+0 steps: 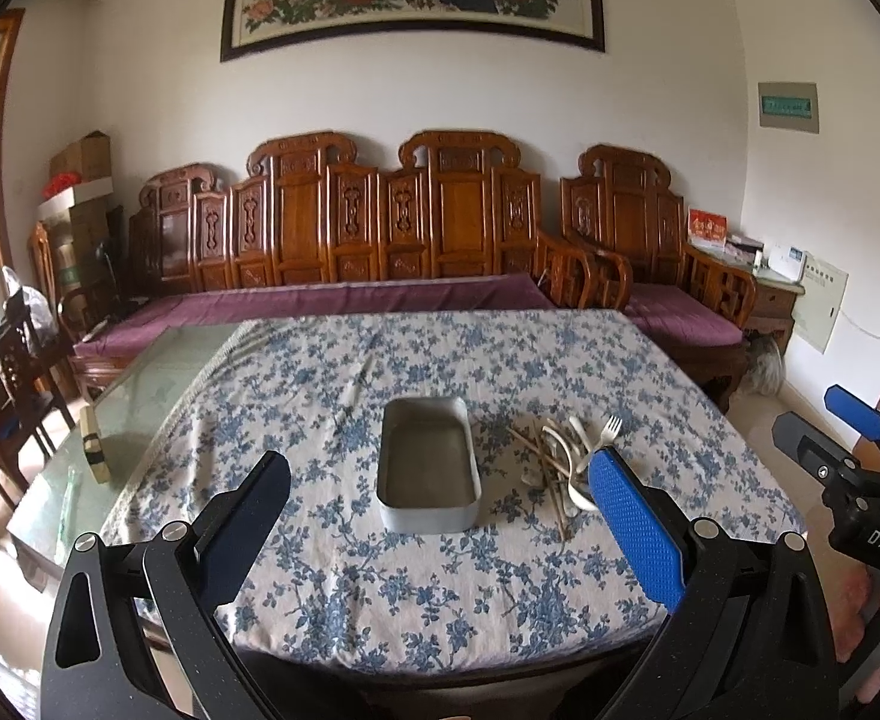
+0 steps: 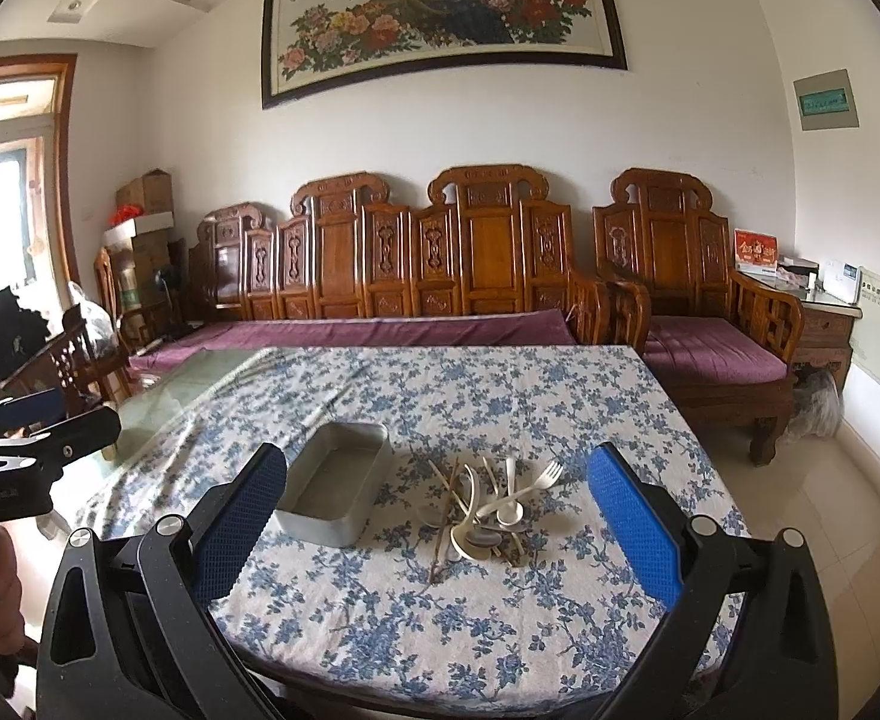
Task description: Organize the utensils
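Observation:
An empty grey metal tin [image 1: 428,468] [image 2: 335,492] stands on the blue-flowered tablecloth [image 1: 428,600] [image 2: 440,630]. Right of it lies a heap of utensils [image 1: 563,468] [image 2: 488,510]: a white fork [image 2: 545,477], white spoons [image 2: 469,534] and thin wooden chopsticks [image 1: 545,468]. My left gripper [image 1: 440,474] hovers open near the table's front edge, facing the tin. My right gripper [image 2: 434,474] is open too, held back from the heap with nothing between its fingers. Each gripper shows at the edge of the other's view.
Left of the cloth the bare glass tabletop [image 1: 140,396] holds a small wooden block [image 1: 93,444]. A carved wooden sofa with purple cushions [image 1: 344,294] runs behind the table, an armchair [image 2: 698,324] at its right. Wooden chairs [image 1: 14,378] and stacked boxes [image 1: 80,192] stand at the left.

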Demonstrator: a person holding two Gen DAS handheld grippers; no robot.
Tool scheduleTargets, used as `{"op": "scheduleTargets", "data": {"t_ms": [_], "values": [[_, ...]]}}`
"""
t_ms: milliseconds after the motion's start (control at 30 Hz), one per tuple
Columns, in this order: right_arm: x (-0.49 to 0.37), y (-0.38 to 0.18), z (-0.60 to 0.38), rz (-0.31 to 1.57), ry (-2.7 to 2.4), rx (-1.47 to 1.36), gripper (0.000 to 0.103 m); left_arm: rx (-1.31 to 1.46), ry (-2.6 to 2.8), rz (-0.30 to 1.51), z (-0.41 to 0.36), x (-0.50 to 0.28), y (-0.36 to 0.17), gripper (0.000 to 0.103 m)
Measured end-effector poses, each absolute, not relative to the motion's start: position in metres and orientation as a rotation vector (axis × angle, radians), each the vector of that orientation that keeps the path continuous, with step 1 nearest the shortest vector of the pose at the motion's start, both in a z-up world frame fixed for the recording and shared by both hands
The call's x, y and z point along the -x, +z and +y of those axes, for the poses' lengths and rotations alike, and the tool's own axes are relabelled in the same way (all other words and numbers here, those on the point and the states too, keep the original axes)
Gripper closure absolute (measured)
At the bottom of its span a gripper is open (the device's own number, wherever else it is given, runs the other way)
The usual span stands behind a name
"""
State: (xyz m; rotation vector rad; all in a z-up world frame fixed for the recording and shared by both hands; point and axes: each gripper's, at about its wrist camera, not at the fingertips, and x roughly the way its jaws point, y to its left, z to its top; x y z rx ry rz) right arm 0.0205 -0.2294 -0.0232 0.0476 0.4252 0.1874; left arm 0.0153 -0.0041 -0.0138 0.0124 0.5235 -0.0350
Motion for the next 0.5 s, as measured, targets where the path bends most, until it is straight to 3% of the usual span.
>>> {"op": "scheduleTargets", "data": {"t_ms": [200,500], "values": [[-0.051,-0.049,-0.234,0.486,0.206,-0.019,0.004,0.0,-0.055,0.584,-0.003,-0.044,-0.037,0.006],[-0.111,-0.107,-0.242,0.629,0.249,0.01,0.031,-0.005,-0.124,0.681,-0.014,-0.094,-0.084,0.006]]}}
